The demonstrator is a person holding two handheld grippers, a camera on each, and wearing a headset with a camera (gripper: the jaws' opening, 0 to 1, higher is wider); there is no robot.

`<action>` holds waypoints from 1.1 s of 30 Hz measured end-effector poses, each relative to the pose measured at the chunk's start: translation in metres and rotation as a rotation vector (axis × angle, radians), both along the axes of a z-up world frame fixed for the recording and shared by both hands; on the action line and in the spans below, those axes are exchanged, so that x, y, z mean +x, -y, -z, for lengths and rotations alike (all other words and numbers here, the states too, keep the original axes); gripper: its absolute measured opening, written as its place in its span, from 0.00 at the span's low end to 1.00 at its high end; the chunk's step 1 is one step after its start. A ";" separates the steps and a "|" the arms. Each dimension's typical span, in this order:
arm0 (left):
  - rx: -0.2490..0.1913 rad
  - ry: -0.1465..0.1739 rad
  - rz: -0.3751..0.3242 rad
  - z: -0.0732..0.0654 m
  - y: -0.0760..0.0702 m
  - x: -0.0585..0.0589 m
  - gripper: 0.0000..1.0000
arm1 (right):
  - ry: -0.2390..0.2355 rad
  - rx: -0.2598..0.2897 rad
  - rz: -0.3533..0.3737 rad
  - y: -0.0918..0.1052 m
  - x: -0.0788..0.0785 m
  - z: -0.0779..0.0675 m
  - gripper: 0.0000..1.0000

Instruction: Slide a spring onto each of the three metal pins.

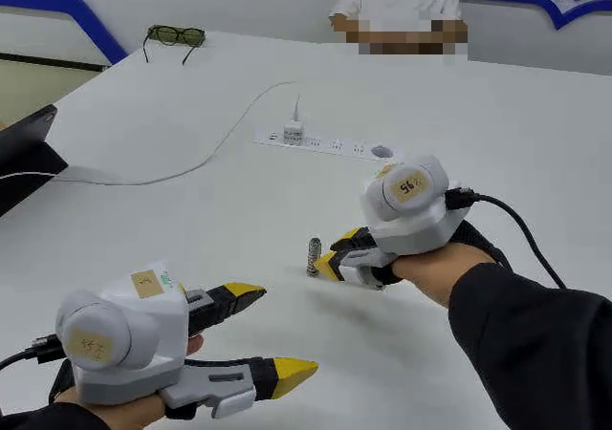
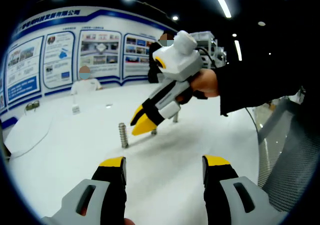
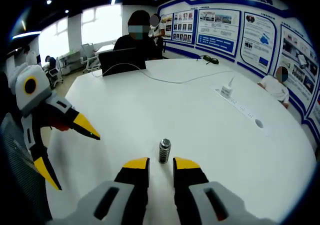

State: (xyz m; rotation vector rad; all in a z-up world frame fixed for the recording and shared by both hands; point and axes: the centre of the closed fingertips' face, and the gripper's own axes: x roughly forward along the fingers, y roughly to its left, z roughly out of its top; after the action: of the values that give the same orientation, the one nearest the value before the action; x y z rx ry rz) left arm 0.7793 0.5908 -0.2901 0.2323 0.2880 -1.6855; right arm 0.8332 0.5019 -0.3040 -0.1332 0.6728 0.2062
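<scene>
One pin (image 1: 312,271) wears its spring (image 1: 315,250) — others unclear. Right gripper (image 1: 335,250), narrow and empty, just beside it; left gripper (image 1: 282,330) wide, empty.

Two grippers (image 1: 282,330) (image 1: 328,261), three pins (image 2: 122,135) (image 2: 154,131) (image 2: 176,117), one power strip (image 1: 325,145), one pair of glasses (image 1: 175,35).

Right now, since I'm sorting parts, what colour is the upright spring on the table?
Silvery grey; the spring shows best in the right gripper view.

White table (image 1: 191,258): spring (image 1: 314,255), power strip (image 1: 325,145), glasses (image 1: 174,36)
</scene>
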 end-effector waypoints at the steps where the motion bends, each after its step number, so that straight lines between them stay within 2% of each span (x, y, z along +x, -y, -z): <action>1: -0.001 0.001 0.000 0.000 0.000 0.000 0.63 | 0.001 0.001 0.001 -0.001 -0.002 -0.001 0.20; 20: -0.005 0.009 0.000 -0.003 0.002 -0.001 0.65 | 0.033 0.014 -0.008 -0.017 -0.040 -0.007 0.22; 33: -0.009 0.015 0.004 -0.005 0.003 -0.003 0.66 | 0.048 0.023 0.014 -0.014 -0.064 -0.011 0.22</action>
State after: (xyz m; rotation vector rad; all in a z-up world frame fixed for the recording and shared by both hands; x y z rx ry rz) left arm 0.7767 0.5876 -0.2847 0.2395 0.2688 -1.6882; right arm 0.7693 0.5159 -0.2930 -0.1114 0.6234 0.1971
